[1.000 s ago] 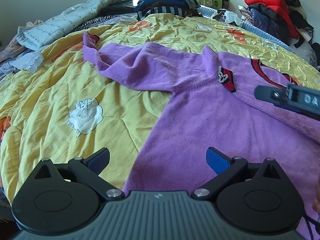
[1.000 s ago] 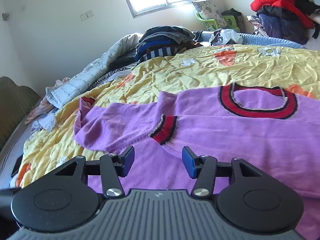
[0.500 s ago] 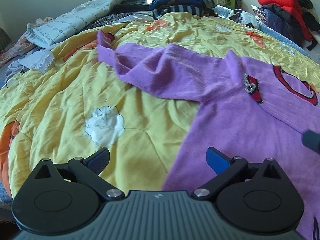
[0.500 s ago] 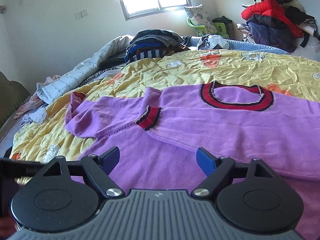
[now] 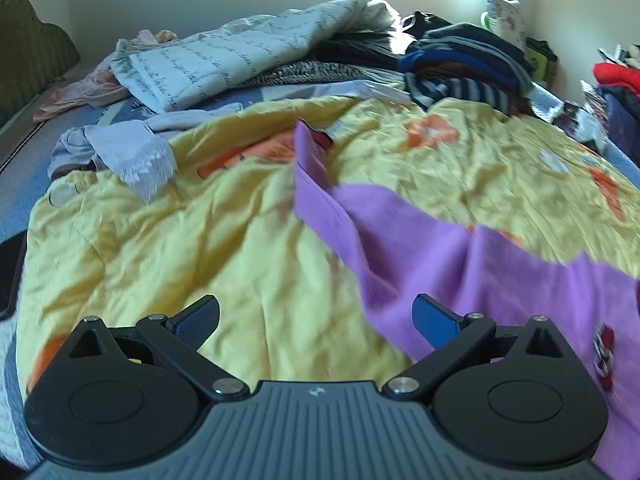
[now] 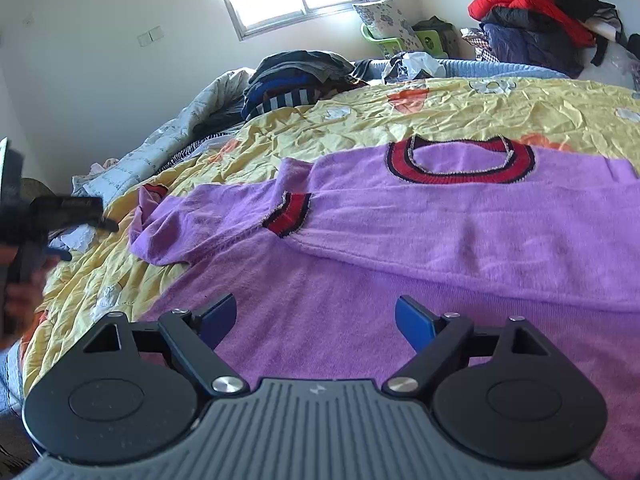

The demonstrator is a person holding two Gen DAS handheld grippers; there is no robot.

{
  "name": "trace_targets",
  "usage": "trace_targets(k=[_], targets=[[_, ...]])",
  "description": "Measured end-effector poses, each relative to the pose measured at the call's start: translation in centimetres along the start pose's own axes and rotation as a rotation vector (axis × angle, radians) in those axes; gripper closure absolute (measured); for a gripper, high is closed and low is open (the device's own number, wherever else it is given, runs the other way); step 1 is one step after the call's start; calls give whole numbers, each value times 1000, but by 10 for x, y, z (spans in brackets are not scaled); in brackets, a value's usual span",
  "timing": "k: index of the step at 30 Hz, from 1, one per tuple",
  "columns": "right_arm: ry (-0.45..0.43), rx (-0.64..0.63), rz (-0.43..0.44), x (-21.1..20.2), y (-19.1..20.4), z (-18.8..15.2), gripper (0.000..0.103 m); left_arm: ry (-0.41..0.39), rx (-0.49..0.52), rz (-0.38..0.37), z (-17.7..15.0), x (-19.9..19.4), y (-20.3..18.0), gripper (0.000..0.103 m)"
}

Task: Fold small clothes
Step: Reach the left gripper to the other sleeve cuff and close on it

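A purple sweater (image 6: pixel 440 240) with a red collar (image 6: pixel 460 172) lies flat on the yellow quilt (image 6: pixel 460 112). One sleeve is folded across the chest, its red cuff (image 6: pixel 290 216) lying on the body. The other sleeve (image 5: pixel 400 232) stretches out to the left, ending in a crumpled cuff (image 5: pixel 316 140). My right gripper (image 6: pixel 316 318) hangs open over the sweater's lower body with nothing between its fingers. My left gripper (image 5: pixel 316 316) is open too, over the quilt at the near edge of the outstretched sleeve. In the right wrist view the left gripper (image 6: pixel 90 242) shows blurred at the far left, held by a hand.
A stack of dark folded clothes (image 5: pixel 460 64) and a pale quilted blanket (image 5: pixel 240 60) lie at the back of the bed. A white fringed cloth (image 5: pixel 136 156) sits to the left. Red and dark jackets (image 6: pixel 528 4) are piled at the back right, near a green chair (image 6: pixel 400 40).
My left gripper has swung left, from over the sweater's body to beside the outstretched sleeve. My right gripper's jaws have widened from a narrow gap and it has drawn back a little.
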State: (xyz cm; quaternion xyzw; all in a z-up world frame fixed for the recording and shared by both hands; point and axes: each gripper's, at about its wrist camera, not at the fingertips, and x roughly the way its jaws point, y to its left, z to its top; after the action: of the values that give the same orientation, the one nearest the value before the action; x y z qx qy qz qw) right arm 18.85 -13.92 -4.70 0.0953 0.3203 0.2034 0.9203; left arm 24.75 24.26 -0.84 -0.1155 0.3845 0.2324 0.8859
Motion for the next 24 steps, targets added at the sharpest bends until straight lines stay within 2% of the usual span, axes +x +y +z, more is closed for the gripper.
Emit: trace_targets(k=[5, 11, 14, 17, 19, 24], targets=[[8, 0, 2, -1, 0, -4, 17, 33, -29, 97, 38, 44, 10, 0], [16, 17, -7, -1, -5, -8, 16, 109, -132, 185, 65, 94, 33, 0], [18, 27, -9, -1, -7, -9, 16, 86, -170, 224, 76, 104, 42, 0], [29, 32, -3, 2, -9, -11, 15, 62, -140, 301, 87, 113, 39, 0], [37, 28, -4, 6, -9, -13, 15, 79, -131, 345, 94, 122, 37, 0], [37, 17, -8, 7, -10, -16, 14, 150, -184, 352, 113, 150, 34, 0]])
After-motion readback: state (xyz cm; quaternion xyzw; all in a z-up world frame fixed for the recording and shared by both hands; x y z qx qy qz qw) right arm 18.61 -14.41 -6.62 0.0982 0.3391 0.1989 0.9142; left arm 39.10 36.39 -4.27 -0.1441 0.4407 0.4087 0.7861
